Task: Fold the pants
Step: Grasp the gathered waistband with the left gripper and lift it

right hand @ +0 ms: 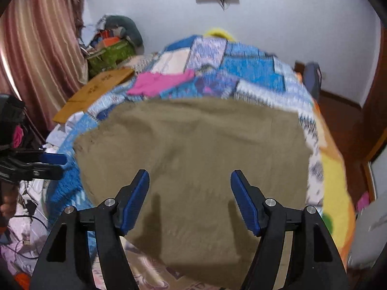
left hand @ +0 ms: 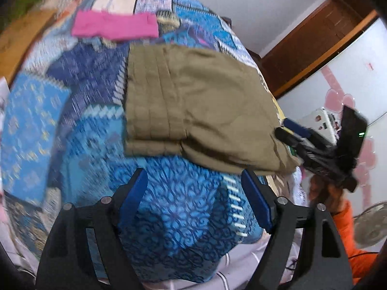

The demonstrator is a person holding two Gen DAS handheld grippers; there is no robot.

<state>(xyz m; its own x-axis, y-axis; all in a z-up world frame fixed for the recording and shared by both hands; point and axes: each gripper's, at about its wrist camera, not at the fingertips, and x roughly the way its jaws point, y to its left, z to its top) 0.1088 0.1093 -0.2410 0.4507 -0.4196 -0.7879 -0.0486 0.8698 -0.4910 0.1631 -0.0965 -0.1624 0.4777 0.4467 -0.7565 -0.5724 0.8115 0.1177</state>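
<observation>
- step in hand, judged: between folds. the pants lie as a compact khaki rectangle with stacked layered edges along its left side in the left wrist view, so at least one fold looks done.
- location: pants rest on the patchwork quilt of the bed, centre to right of the left wrist frame; in the right wrist view they fill the middle and lower frame.
- left claw: fingers spread wide, holding nothing, over bare quilt just below the pants' lower edge.
- right claw: fingers wide apart, empty, above the pants; contact with the cloth cannot be told.
- cloth look: matte khaki, soft creases; both views motion-blurred, so fine seams are unreadable.
- next move, judged: either a last fold, needing both claws to pinch one edge through all layers, or smoothing and release.
- other: pink garment lies apart, upper left of the frame.
</observation>
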